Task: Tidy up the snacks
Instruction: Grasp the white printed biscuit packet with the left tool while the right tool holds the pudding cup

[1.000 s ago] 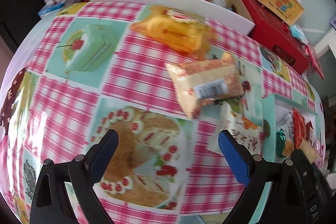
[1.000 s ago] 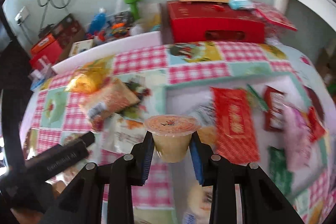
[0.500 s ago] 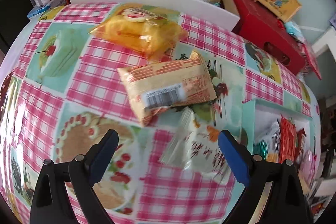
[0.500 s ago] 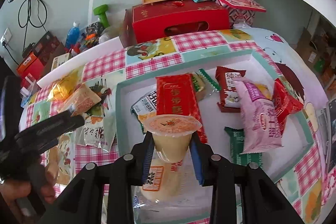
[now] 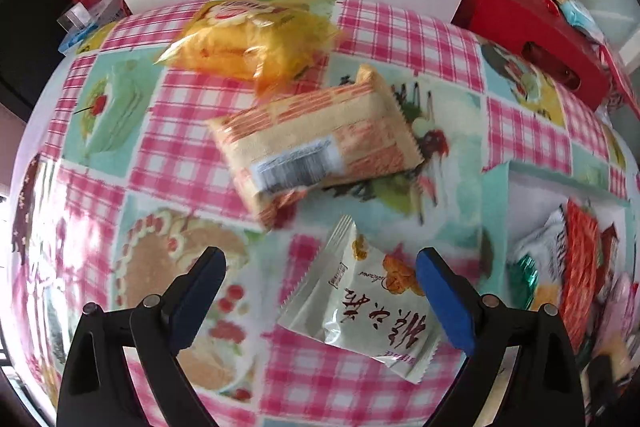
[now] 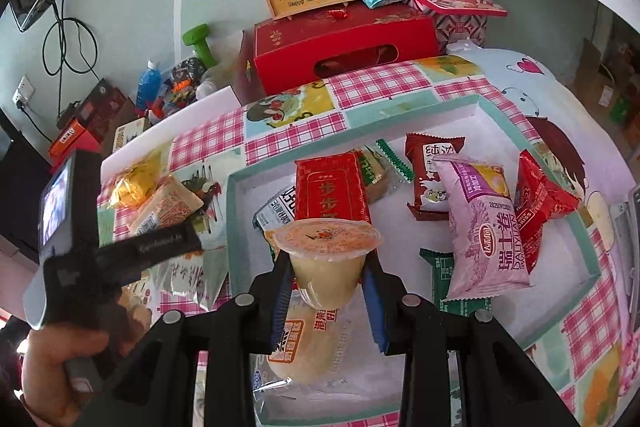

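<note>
- Right gripper (image 6: 326, 277) first: its blue-padded fingers (image 6: 280, 291) are clamped on a clear plastic jelly cup with an orange foil lid (image 6: 325, 259), held upright above the near end of the shallow white tray with the mint-green rim (image 6: 234, 227).
- Directly under that cup lies a clear bag of pale bread with an orange label (image 6: 308, 347), inside the tray.
- Further into the tray: a flat red packet with gold lettering (image 6: 332, 193), a pink tube-shaped pouch (image 6: 482, 227) and a shiny red packet (image 6: 540, 203) just beside it.
- Over to the left gripper (image 5: 320, 291): jaws wide apart, gripping nothing.
- A white sachet with black brush lettering (image 5: 364, 307) lies flat on the pink-checked cake-print tablecloth (image 5: 192, 99), between the two blue pads and closer to the right-hand one.
- Just beyond it, an orange-and-cream brick-pattern packet (image 5: 320, 143) with its barcode up.
- Farther still, a crinkly yellow bag (image 5: 256, 43), touching the far end of the brick-pattern packet.
</note>
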`<state>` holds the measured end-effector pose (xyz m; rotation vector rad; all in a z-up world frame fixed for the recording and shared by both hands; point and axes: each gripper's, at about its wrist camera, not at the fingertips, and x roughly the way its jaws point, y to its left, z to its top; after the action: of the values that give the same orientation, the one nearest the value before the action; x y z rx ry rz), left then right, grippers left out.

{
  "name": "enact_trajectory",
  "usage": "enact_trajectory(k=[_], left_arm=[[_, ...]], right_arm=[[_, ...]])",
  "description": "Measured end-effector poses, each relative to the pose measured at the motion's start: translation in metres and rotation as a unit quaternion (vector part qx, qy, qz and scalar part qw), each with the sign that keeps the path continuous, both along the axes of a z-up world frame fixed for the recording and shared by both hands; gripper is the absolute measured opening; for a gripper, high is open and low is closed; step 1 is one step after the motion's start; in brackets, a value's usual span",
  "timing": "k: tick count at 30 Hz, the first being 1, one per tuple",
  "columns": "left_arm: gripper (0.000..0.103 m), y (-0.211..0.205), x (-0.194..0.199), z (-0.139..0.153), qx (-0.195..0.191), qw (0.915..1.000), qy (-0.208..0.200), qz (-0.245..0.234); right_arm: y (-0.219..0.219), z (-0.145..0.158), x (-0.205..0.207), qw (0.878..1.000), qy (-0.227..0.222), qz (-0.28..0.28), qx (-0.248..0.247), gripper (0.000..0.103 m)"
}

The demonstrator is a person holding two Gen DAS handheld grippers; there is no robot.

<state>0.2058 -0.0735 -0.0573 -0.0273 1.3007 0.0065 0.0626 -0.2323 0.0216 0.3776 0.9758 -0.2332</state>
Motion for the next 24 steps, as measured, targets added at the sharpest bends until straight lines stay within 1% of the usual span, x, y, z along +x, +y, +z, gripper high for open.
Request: enact_trajectory(k=[3,6,10,14,16,19,22,24], left_arm=[[0.096,0.014,-0.011,-0.001,-0.003,1.0,0.004,-0.002],[0.096,0.03,-0.022,-0.003,-0.013,0.9998,0.007,0.01],[0.096,0.044,-0.034,-0.005,-0.008,0.9999,0.002,0.007],[0.096,0.056,-0.057,-0.004,-0.009,0.9999,-0.008,0.009],[0.096,0.054,-0.073,-0.001,-0.025,0.9996,-0.011,-0.001],[0.096,0.042,-0.082,-0.002,-0.05,0.9985,-0.007,-0.02],[0.096,0.023,-0.087,-0.01,-0.046,0.9981,0.0,-0.041],[0.096,0.013,-0.094,-0.02,-0.037,0.9981,0.016,-0.046]], right_arm=[[-0.002,0.0,-0.001,1.0,-0.002,0.0,0.007,0.036],[-0.005,0.0,-0.002,1.0,-0.001,-0.002,0.012,0.036],[-0.007,-0.003,-0.001,1.0,0.003,-0.003,0.016,0.036],[-0.008,-0.003,-0.001,1.0,0.004,-0.003,0.017,0.036],[-0.008,-0.004,-0.001,1.0,0.006,-0.002,0.017,0.036],[-0.007,-0.005,-0.001,1.0,0.01,-0.001,0.012,0.036],[-0.007,-0.007,-0.002,1.0,0.018,-0.004,0.007,0.036],[-0.007,-0.009,-0.002,1.0,0.023,-0.005,0.003,0.036]])
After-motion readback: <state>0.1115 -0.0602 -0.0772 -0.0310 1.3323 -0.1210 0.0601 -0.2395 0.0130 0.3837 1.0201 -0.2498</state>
